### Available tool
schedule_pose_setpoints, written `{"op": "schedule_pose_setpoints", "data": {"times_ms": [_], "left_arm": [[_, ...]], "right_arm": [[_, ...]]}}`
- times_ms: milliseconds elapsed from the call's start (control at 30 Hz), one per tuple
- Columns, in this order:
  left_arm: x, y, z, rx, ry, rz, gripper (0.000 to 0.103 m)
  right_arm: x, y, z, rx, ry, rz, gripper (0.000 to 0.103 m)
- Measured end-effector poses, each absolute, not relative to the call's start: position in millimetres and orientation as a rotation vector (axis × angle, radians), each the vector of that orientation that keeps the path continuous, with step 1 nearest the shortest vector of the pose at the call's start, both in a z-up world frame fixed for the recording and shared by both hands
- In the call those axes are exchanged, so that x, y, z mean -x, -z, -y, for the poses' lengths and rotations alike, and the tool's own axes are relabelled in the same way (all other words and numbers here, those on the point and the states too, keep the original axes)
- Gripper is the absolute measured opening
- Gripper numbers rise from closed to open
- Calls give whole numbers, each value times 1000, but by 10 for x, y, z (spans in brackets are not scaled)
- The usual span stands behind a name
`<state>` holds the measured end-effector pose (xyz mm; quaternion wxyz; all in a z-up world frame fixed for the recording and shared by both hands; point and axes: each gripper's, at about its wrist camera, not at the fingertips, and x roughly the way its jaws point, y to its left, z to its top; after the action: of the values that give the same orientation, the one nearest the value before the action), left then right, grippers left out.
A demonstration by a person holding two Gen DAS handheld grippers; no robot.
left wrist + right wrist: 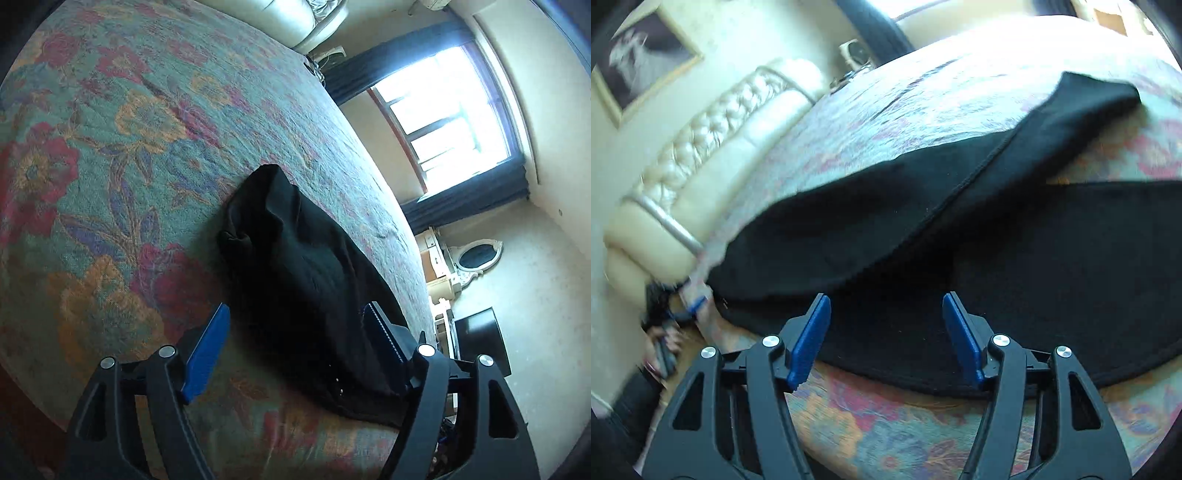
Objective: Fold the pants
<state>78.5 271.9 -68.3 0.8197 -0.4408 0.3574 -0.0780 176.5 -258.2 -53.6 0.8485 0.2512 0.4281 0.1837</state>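
Gaping wide, both tools (295, 332) (886, 321) hover over black pants (997, 258).

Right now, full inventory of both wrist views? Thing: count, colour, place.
pants: 1, black, lying on the bedspread near its edge, one part folded over another
bedspread: 1, teal with red and orange flowers, covering the bed
headboard: 1, cream, tufted, at the bed's head
framed picture: 1, dark with pale frame, on the wall above the headboard
window: 1, bright, dark curtains either side
oval mirror: 1, white frame, by the far wall
left gripper: 1, black with blue pads, open, over the pants' near end
right gripper: 1, black with blue pads, open, over the pants' edge
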Motion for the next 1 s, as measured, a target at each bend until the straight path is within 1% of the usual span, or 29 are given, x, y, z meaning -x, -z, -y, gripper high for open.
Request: {"op": "schedule_pose_setpoints", "data": {"times_ms": [100, 167, 433, 467, 500, 533, 567, 600, 667, 767, 833, 933, 1000], "left_arm": [[-923, 716, -2529, 982, 176, -763, 76], [-1039, 729, -2404, 999, 161, -775, 76], [-1411, 828, -2059, 837, 11, -879, 76], [-1420, 835, -2036, 824, 2, -875, 76], [-1436, 835, -2017, 812, -3, -870, 76], [-1451, 824, -2000, 801, -11, -865, 66], [-1468, 815, -1984, 790, -32, -872, 50], [-1473, 828, -2009, 793, -39, -884, 44], [-1426, 864, -2102, 840, -17, -874, 30], [-1332, 799, -2200, 883, 2, -847, 22], [-1264, 731, -2264, 888, 6, -825, 19], [-1120, 700, -2418, 937, 22, -782, 11], [-1061, 735, -2492, 937, 18, -787, 11]], "right_arm": [[-1871, 678, 2721, -787, -361, -920, 63], [-1961, 761, 2702, -868, -344, -938, 63], [-2324, 844, 2429, -779, -199, -973, 64], [-2345, 849, 2396, -761, -181, -979, 63], [-2379, 853, 2359, -737, -162, -985, 59], [-2404, 840, 2322, -704, -143, -981, 34], [-2432, 849, 2291, -674, -134, -985, 16], [-2458, 886, 2297, -671, -132, -990, 15], [-2447, 928, 2338, -720, -130, -983, 12], [-2307, 817, 2350, -761, -151, -929, 11], [-2189, 691, 2337, -765, -181, -897, 11], [-1982, 560, 2299, -777, -226, -877, 11], [-1867, 573, 2259, -766, -239, -883, 11]]}}
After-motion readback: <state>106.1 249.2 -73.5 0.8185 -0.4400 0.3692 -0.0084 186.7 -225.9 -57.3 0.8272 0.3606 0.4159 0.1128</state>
